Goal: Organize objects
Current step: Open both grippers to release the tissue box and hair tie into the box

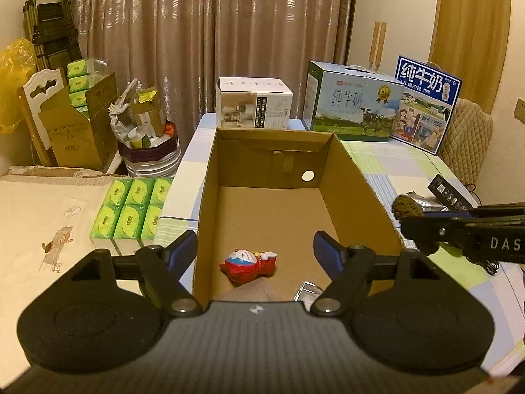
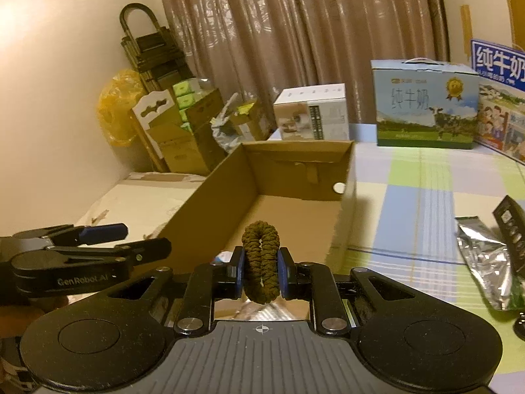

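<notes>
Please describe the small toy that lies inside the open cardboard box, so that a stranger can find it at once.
Find the open cardboard box on the checked tablecloth. On its floor, near the front, lies a Doraemon figurine on its side. It alone is red and blue; the crumpled foil packet beside it is silver.

Dim, warm indoor light with heavy fisheye bending in both views.

A yellow-orange cast tints everything; its source seems to lie above, outside the frame. The curtain point(image 1: 213, 32) shows pale sheen streaks, and the foil packet point(image 2: 485, 262) at right of the right wrist view throws glare. Frame corners fall to black vignette, straight edges bow outward, fine detail is grainy, and the cardboard box point(image 2: 344, 203) looks slightly smeared along its right wall.
</notes>
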`<state>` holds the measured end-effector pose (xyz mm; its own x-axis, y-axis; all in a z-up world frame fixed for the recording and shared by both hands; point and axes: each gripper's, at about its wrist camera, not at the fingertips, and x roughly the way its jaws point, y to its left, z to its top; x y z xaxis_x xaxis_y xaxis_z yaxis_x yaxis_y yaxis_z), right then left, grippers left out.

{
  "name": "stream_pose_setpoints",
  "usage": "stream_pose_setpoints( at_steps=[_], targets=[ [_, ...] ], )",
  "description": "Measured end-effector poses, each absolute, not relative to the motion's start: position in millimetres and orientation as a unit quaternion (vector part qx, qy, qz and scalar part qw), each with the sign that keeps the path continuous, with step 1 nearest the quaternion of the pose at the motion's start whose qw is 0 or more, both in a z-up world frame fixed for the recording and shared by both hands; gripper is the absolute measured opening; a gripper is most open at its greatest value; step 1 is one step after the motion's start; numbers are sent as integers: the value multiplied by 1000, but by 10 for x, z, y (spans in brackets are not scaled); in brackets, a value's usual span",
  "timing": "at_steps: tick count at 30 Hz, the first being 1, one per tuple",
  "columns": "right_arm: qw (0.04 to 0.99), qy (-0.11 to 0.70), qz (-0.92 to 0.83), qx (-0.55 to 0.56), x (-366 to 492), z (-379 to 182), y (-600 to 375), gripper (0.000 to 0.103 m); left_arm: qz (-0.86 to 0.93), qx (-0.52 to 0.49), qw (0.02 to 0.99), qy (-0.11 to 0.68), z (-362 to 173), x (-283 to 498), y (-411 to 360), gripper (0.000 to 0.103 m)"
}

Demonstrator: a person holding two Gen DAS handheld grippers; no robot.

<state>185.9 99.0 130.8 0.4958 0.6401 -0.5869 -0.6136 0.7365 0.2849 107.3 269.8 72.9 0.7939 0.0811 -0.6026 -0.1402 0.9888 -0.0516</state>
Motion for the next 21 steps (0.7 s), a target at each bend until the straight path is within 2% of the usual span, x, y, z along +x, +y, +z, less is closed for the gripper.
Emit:
stream_pose_setpoints(
  at_steps=[1,2,3,14,21],
  targets=[
    [862,349,367,24,1868,1298,998,37,59,-48,946,316,724,1065,2708,74],
    [862,346,368,35,1871,1290,983,58,60,-50,946,316,720,1056,2719,74],
    [865,340,367,42,1863,1298,968,68,61,-51,946,316,721,1053,2730,74],
    [878,326,347,46,1778,1421,680,68,60,-55,947,312,747,971,2715,75],
    [904,301,302,32,1534,1491,127,68,35,-54,953,295,912,915,2428,79]
  ],
)
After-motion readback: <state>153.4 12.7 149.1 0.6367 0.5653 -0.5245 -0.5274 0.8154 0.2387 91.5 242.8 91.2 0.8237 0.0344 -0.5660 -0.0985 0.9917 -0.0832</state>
